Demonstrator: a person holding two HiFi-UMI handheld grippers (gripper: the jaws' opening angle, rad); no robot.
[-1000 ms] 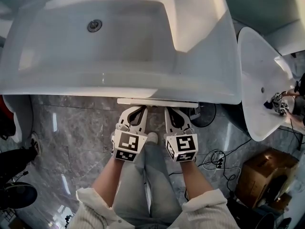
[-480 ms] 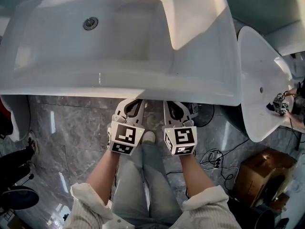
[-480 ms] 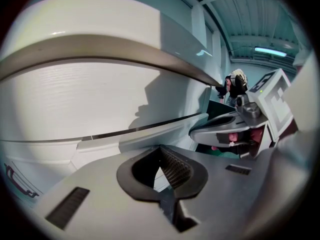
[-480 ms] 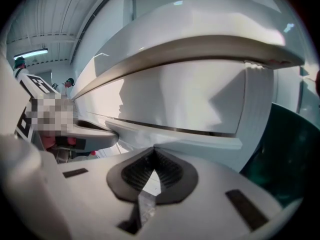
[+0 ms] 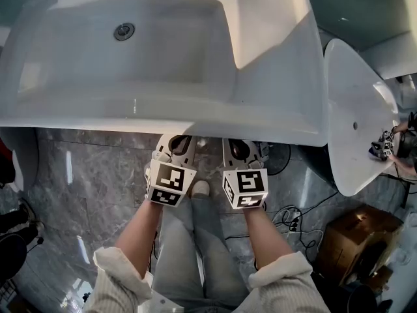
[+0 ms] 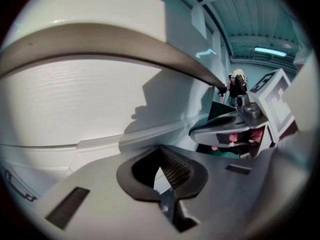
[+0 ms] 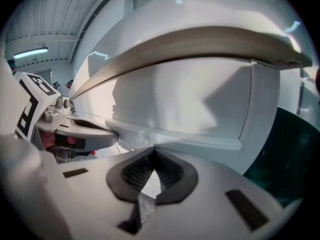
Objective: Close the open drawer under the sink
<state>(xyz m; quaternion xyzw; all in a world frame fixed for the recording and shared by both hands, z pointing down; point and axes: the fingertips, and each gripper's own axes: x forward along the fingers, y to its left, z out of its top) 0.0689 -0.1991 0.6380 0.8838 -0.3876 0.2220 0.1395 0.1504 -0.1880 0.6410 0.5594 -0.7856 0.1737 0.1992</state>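
In the head view, the left gripper [image 5: 174,150] and right gripper [image 5: 240,152] reach side by side beneath the front rim of the sink [image 5: 163,64]. In the left gripper view, the jaws are clenched on nothing, tips close against the white drawer [image 6: 75,109] front below that rim. In the right gripper view, the jaws are likewise clenched and empty, at the drawer front.

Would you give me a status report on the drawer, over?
Left tool and right tool shut, empty, tips at drawer. It sits under sink, no edge showing from above. Nothing in the way.
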